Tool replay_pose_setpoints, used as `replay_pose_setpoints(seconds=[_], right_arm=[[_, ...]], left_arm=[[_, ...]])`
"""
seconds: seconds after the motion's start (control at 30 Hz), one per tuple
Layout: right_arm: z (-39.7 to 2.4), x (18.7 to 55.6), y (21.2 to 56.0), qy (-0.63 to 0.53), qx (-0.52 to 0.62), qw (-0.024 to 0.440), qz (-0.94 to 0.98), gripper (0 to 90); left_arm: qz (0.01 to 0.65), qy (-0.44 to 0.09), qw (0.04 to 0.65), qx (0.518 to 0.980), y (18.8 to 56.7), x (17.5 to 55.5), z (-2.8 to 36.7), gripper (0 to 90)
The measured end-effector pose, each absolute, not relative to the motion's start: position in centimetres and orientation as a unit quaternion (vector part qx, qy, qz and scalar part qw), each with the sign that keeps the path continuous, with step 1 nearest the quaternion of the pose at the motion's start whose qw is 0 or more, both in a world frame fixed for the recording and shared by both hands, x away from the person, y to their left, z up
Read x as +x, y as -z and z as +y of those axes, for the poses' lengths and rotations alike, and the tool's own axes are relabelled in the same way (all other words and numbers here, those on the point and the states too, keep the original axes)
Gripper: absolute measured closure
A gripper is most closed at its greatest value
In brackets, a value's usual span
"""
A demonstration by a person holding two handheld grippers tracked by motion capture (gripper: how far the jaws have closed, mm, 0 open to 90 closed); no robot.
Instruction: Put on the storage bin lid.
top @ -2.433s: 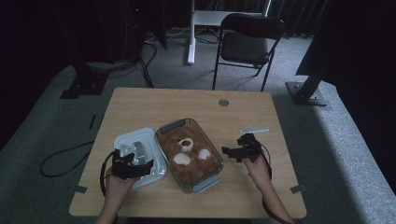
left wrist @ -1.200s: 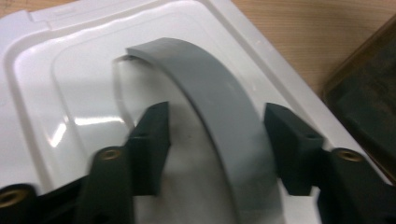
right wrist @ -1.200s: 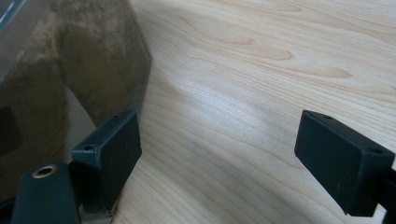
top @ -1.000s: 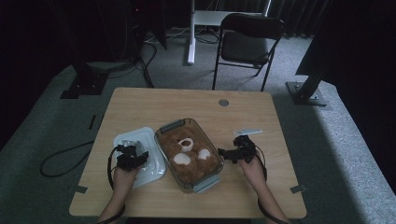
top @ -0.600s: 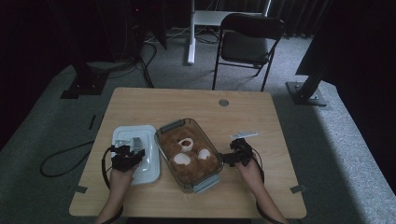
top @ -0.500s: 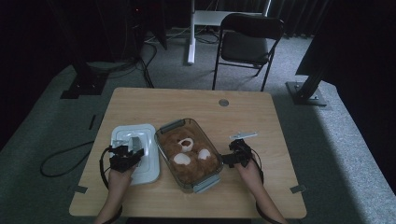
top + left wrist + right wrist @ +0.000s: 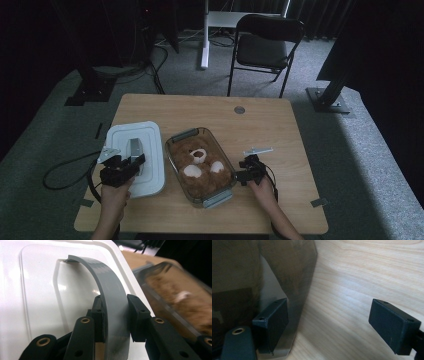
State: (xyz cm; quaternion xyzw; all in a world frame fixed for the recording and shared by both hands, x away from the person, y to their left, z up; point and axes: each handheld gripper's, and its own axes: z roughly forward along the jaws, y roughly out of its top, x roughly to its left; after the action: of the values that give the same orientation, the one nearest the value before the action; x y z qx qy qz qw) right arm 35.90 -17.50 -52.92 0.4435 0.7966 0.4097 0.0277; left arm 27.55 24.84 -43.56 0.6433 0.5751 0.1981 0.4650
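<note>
I have the left gripper (image 7: 131, 162) clamped on the grey handle (image 7: 110, 292) of the white lid (image 7: 137, 155); its jaws have just been closing, and both pads now press the handle's sides. In the high view the lid sits at about 9 o'clock from the clear container (image 7: 200, 167), just beside it on the tabletop (image 7: 260, 120). A brown teddy bear (image 7: 200, 162) lies inside the container. My right gripper (image 7: 239, 175) is at the container's 3 o'clock side with its jaws wide apart; in the right gripper view one pad (image 7: 272, 320) sits against the container's wall (image 7: 299, 277), the other over bare wood, gripping nothing.
</note>
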Motion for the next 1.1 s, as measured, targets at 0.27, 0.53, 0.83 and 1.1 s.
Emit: replay_pose_setpoints(seconds=[0.27, 0.53, 0.83, 1.1], right_arm=[[-15.9, 34.9, 53.4, -0.403, 0.427, 0.025, 0.809, 15.4], [-14.1, 34.2, 53.8, -0.391, 0.406, 0.021, 0.826, 15.3], [-11.1, 33.4, 53.9, -0.388, 0.376, 0.03, 0.841, 15.3], [-9.3, 33.1, 53.9, -0.383, 0.36, 0.034, 0.85, 13.7]], left_arm=[[0.539, -0.187, 0.505, 0.647, 40.7, 25.7, 23.7, 70.9], [0.52, -0.17, 0.521, 0.655, 39.7, 25.2, 22.6, 70.9], [0.492, -0.124, 0.519, 0.688, 39.9, 25.9, 19.5, 70.8], [0.487, -0.082, 0.507, 0.707, 40.6, 27.1, 17.9, 70.8]])
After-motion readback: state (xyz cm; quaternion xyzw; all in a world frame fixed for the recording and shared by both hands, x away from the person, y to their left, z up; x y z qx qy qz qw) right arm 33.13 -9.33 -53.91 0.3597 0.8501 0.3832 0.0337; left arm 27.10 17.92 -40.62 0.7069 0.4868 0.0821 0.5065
